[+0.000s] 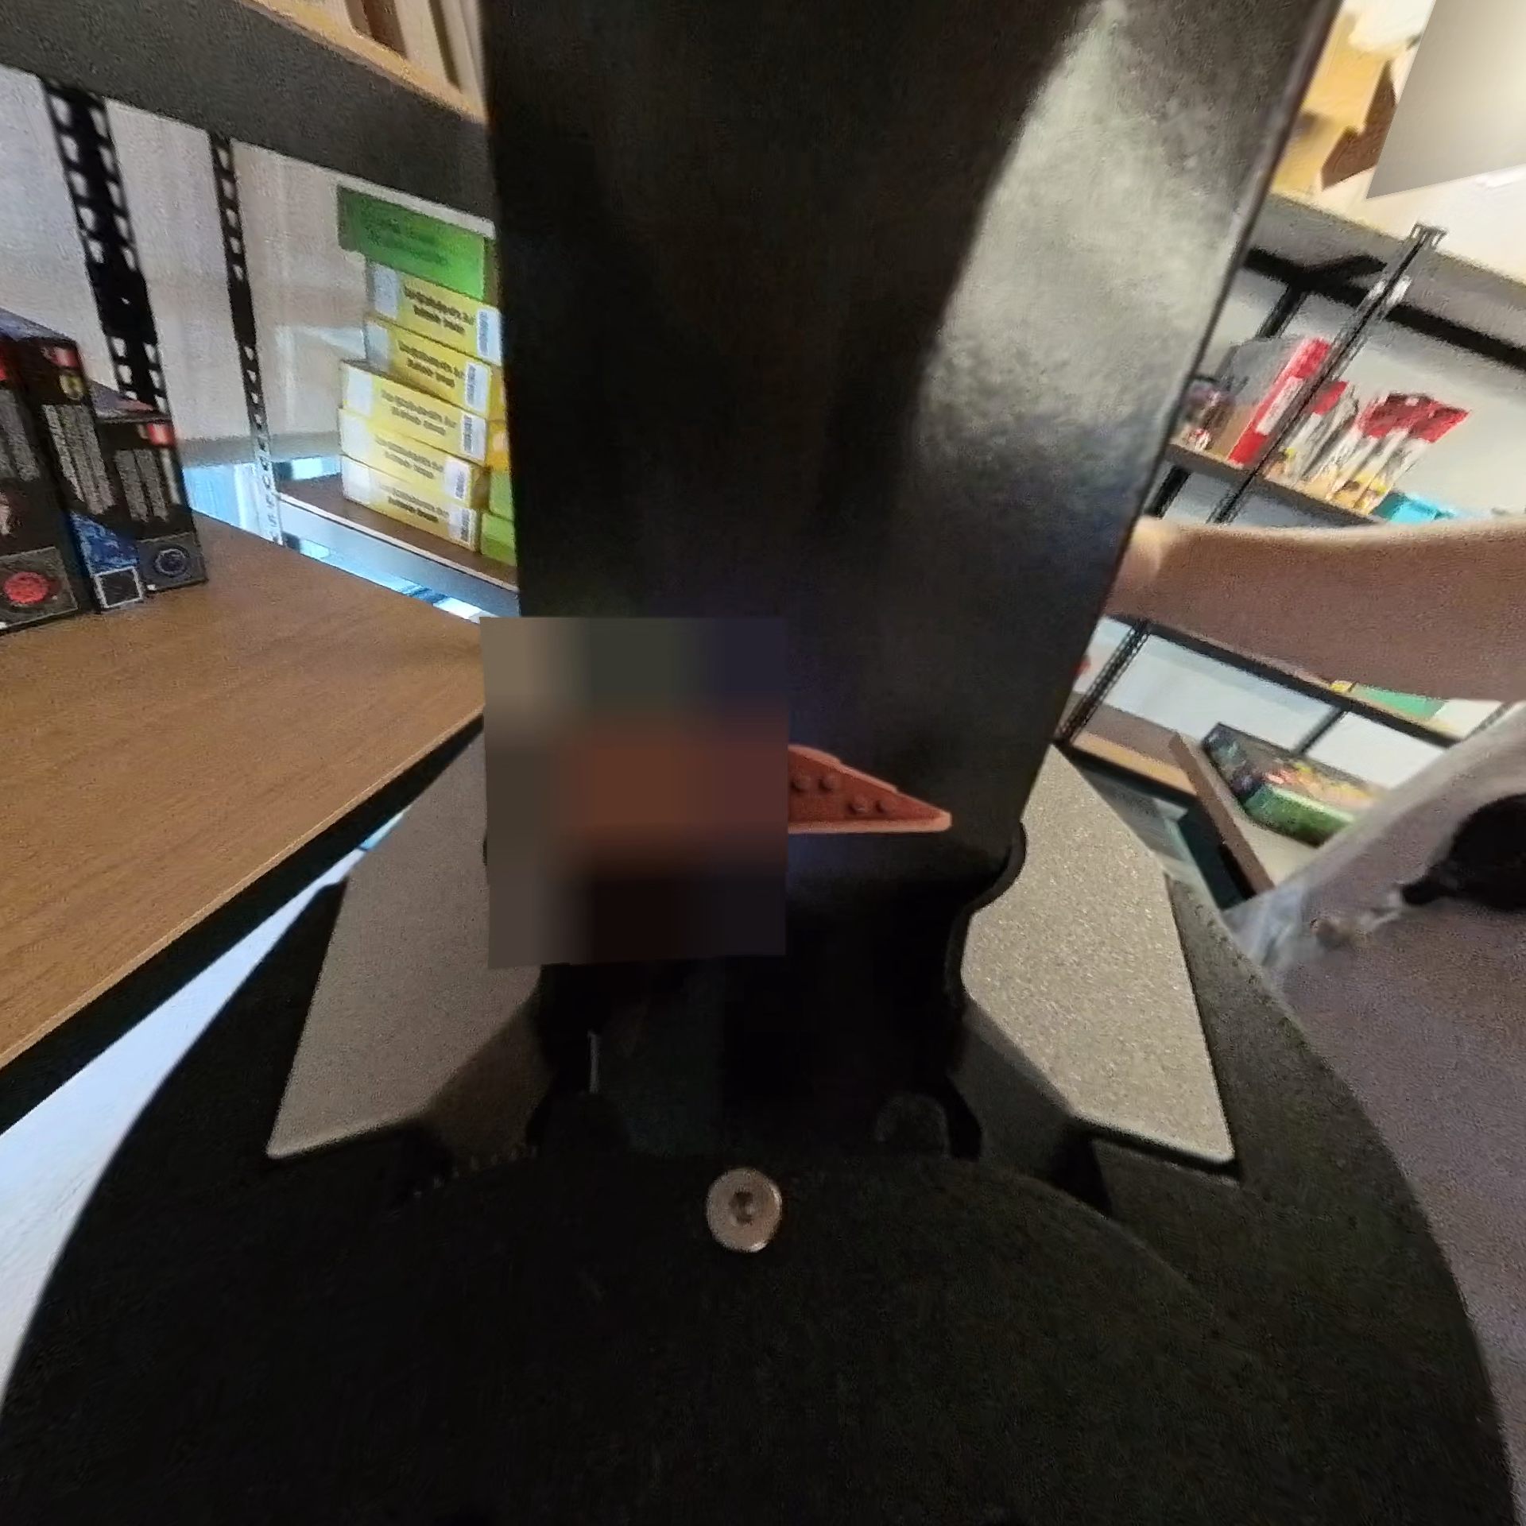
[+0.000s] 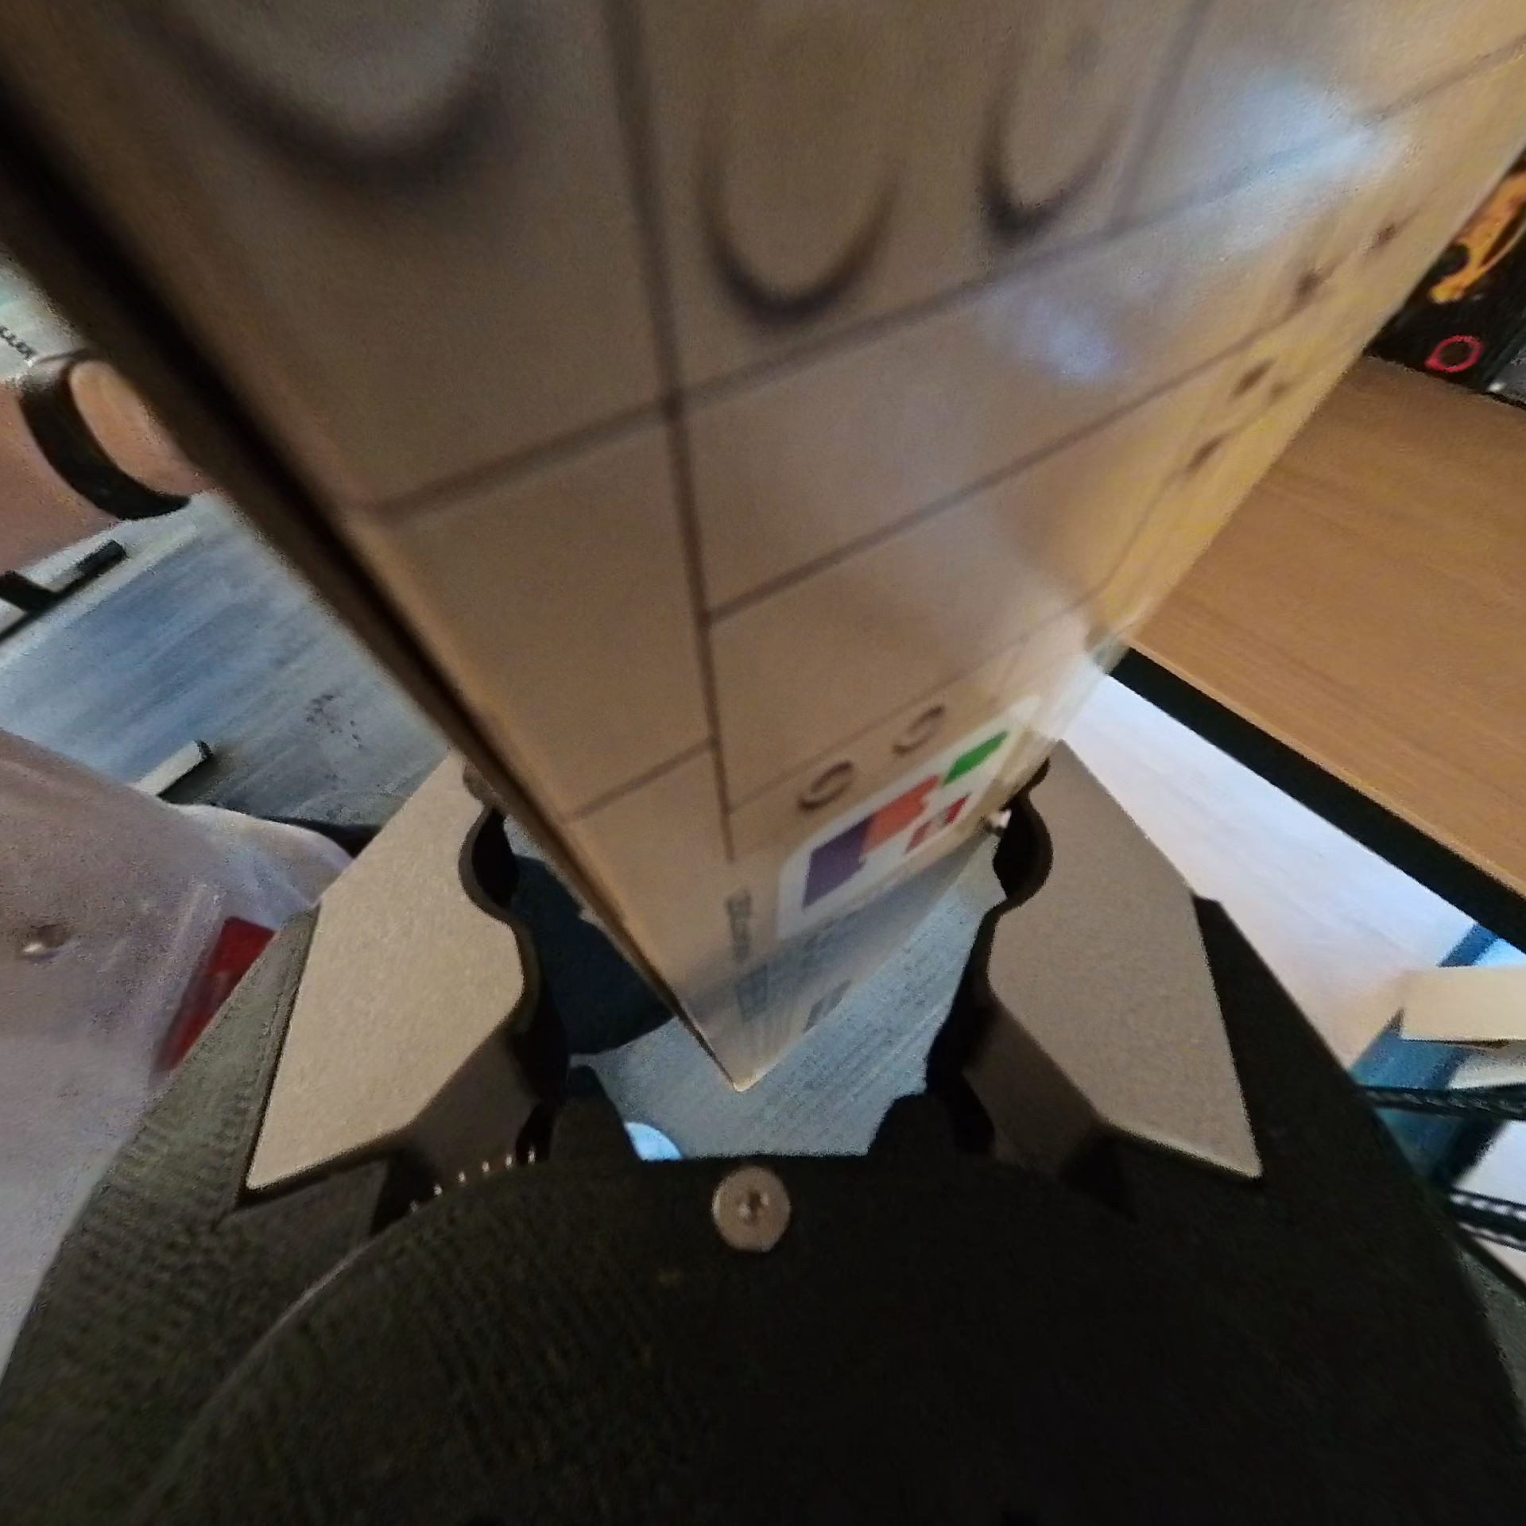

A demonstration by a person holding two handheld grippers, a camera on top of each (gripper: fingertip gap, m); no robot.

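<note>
In the left wrist view my left gripper point(image 1: 755, 793) is shut on a tall black box point(image 1: 743, 372) that stands upright between its grey fingers point(image 1: 396, 950). The box face bears a picture of a brown studded wedge plate point(image 1: 859, 797). In the right wrist view my right gripper point(image 2: 760, 793) is shut on a box point(image 2: 826, 537) whose pale beige face has a grid of dark lines and a small coloured emblem point(image 2: 892, 834). One corner of the box points down between the fingers. I cannot tell whether both grippers hold the same box.
A wooden shelf board point(image 1: 206, 743) lies to the left, with black boxes point(image 1: 82, 512) on it and stacked yellow and green boxes point(image 1: 421, 413) behind. A person's forearm point(image 1: 1321, 603) reaches in from the right. Clear plastic bags point(image 1: 1404, 950) point(image 2: 107, 908) lie beside each gripper. A wooden shelf board point(image 2: 1362, 619) is at the right.
</note>
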